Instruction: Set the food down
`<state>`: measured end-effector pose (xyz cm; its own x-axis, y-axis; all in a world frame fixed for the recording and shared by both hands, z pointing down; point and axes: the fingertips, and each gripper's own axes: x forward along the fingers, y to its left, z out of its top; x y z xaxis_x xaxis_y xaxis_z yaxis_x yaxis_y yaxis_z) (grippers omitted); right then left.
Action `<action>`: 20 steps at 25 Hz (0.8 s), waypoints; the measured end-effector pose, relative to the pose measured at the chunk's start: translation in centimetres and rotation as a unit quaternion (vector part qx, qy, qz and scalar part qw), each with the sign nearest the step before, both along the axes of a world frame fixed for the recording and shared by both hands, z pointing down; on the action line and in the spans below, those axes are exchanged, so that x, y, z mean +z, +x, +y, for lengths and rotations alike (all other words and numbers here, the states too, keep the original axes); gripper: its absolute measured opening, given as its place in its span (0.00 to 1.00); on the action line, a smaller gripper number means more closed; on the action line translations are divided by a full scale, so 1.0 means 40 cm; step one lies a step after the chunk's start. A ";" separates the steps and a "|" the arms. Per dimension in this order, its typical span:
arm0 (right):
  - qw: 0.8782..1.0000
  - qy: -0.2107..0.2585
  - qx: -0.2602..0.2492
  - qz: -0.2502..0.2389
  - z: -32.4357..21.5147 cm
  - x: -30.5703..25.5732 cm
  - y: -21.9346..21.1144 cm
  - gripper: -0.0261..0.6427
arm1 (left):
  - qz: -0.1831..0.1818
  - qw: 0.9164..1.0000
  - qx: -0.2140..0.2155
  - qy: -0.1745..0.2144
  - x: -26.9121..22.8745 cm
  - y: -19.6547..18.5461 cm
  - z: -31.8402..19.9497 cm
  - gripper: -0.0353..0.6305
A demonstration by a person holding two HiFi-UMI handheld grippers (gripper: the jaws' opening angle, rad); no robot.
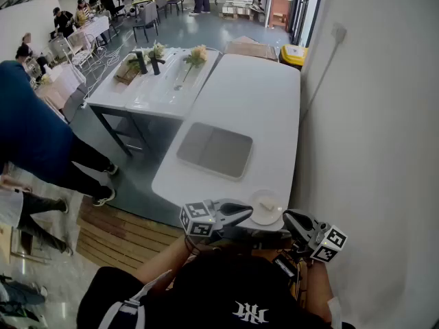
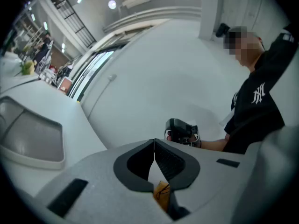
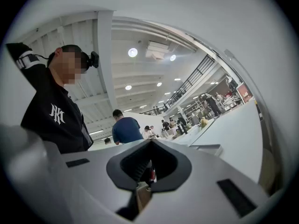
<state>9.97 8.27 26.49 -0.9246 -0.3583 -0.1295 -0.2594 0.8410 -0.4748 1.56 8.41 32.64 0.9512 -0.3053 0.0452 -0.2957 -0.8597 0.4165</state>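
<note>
Head view: a long white desk (image 1: 260,101) runs away from the person (image 1: 226,300) along the right-hand wall (image 1: 370,115). A grey tray (image 1: 215,149) sits mid-desk with nothing on it. A small white plate (image 1: 274,218) is at the near right end of the desk. The food (image 1: 268,204), a pale bit, lies on it at about its centre.

Left tool (image 1: 245,213): jaws closed tip to tip and holding nothing. Its own view (image 2: 154,143) shows the pads meeting in a thin seam. Right tool (image 1: 289,218): likewise closed and empty (image 3: 150,143).

Key relation: the plate sits between the two tools.
- The left tool is level and points right, tips at the plate's left rim; whether touching or just above, I cannot tell.
- The right tool is just beside the plate's right rim, pointing left.
- The food lies right and slightly far of the left tips, and left and far of the right tips.
- The left tool looks a little nearer.

Judgement: the food appears already set down, since neither tool carries anything.

Hard to read:
- The food is too small for its shape or long axis to be made out.
- Neither gripper view shows the plate or the food.
- The left gripper view looks across at the right tool (image 2: 182,130), the person and the wall, with the tray (image 2: 28,134) at left.
- The right gripper view looks down the desk toward the far hall.
- The near desk edge is hidden behind the person's head and shoulders.
</note>
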 end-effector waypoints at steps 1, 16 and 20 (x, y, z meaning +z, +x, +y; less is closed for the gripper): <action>1.000 0.002 0.006 0.007 -0.011 0.009 -0.004 0.04 | -0.002 1.000 0.002 0.006 -0.004 0.005 -0.011 0.06; 0.992 -0.014 0.109 0.059 -0.128 0.121 0.033 0.05 | -0.006 0.998 0.003 -0.060 0.143 -0.051 -0.095 0.06; 0.978 -0.079 0.176 0.080 -0.130 0.182 0.113 0.31 | 0.003 0.992 -0.009 -0.123 0.211 -0.055 -0.103 0.28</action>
<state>14.49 3.07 33.75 -0.7447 -0.6614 0.0894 -0.6005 0.6055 -0.5222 -0.64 4.30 41.08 0.9464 -0.3019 0.1147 -0.3063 -0.7266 0.6151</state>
